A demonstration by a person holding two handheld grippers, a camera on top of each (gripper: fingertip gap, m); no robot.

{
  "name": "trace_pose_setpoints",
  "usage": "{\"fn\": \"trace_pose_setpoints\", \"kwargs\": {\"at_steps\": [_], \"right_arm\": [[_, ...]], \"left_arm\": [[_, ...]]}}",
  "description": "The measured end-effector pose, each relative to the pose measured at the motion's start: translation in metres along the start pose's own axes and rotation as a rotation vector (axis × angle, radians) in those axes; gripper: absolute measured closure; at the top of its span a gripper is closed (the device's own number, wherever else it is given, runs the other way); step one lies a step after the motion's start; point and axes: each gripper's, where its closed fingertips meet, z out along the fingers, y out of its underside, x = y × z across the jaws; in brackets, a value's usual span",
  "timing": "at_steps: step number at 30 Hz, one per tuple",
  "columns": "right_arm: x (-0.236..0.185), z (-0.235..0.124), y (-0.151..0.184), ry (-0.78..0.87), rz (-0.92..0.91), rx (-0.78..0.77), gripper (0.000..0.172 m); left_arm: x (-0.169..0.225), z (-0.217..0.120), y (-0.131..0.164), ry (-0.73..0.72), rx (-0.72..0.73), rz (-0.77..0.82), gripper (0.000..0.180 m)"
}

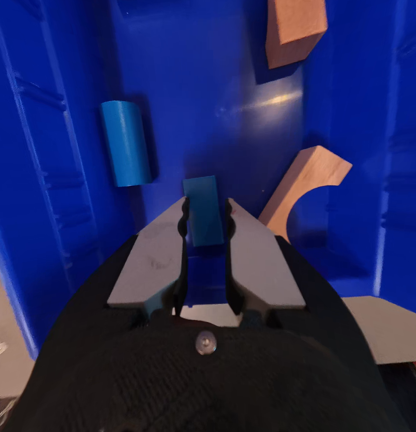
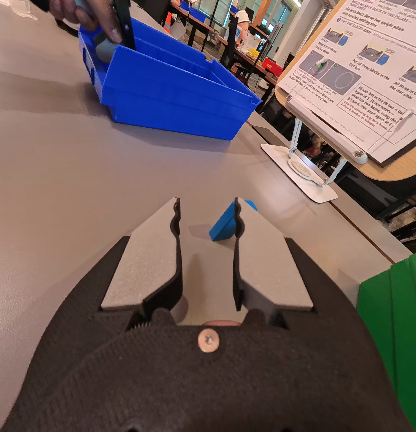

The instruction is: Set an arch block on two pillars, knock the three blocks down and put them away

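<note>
My left gripper (image 1: 207,199) reaches down into the blue bin (image 1: 202,81). A blue rectangular block (image 1: 203,217) lies between its fingers. The left pad is at the block's edge and a thin gap shows at the right pad, so the jaws are open and do not press on it. A blue cylinder (image 1: 126,143), a wooden arch block (image 1: 305,187) and a wooden block (image 1: 293,30) lie in the bin. My right gripper (image 2: 207,198) is open and empty low over the grey table (image 2: 85,175). A blue block (image 2: 223,226) lies on the table, partly behind its right finger (image 2: 260,245).
The blue bin (image 2: 174,102) stands at the far left of the table, with a hand and the left gripper (image 2: 122,30) in it. A stand with an instruction sheet (image 2: 366,81) is at the right edge. A green box (image 2: 394,315) is near right. My hands' fingertips stand some 35 cm from each other.
</note>
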Motion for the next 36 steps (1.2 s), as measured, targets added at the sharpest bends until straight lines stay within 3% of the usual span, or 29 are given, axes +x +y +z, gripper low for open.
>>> {"fn": "trace_pose_setpoints", "kwargs": {"at_steps": [3,6,8,9,13,21,25,29,33,36], "right_arm": [[-0.002,0.001,0.001,-0.005,-0.013,-0.008,0.128],[-0.003,0.002,0.002,-0.009,-0.021,-0.012,0.129],[-0.003,0.002,0.001,-0.009,-0.021,-0.011,0.129],[-0.003,0.002,0.001,-0.009,-0.02,-0.009,0.129],[-0.003,0.001,0.0,-0.01,-0.014,0.0,0.129],[-0.004,0.001,0.001,-0.01,-0.023,-0.007,0.129],[-0.003,0.001,0.0,-0.006,-0.018,-0.002,0.129],[-0.001,0.001,-0.001,0.0,-0.012,0.003,0.13],[0.005,-0.003,-0.005,0.011,0.025,0.028,0.131],[0.012,-0.01,-0.011,0.019,0.082,0.075,0.131]], "left_arm": [[0.0,0.003,0.006,0.002,-0.078,-0.031,0.151],[0.013,0.007,0.009,0.069,-0.118,-0.083,0.124],[0.013,0.009,0.009,0.067,-0.127,-0.095,0.119],[0.011,0.011,0.008,0.048,-0.125,-0.096,0.12],[0.007,0.015,0.001,0.018,-0.065,-0.042,0.15],[0.002,0.015,-0.005,0.012,0.001,0.098,0.15],[-0.011,0.004,-0.02,-0.027,0.159,0.133,0.15],[-0.015,-0.03,-0.036,0.007,0.405,0.153,0.15],[0.005,-0.086,-0.045,0.144,0.68,0.174,0.15],[0.053,-0.15,-0.042,0.323,0.93,0.235,0.151]]}}
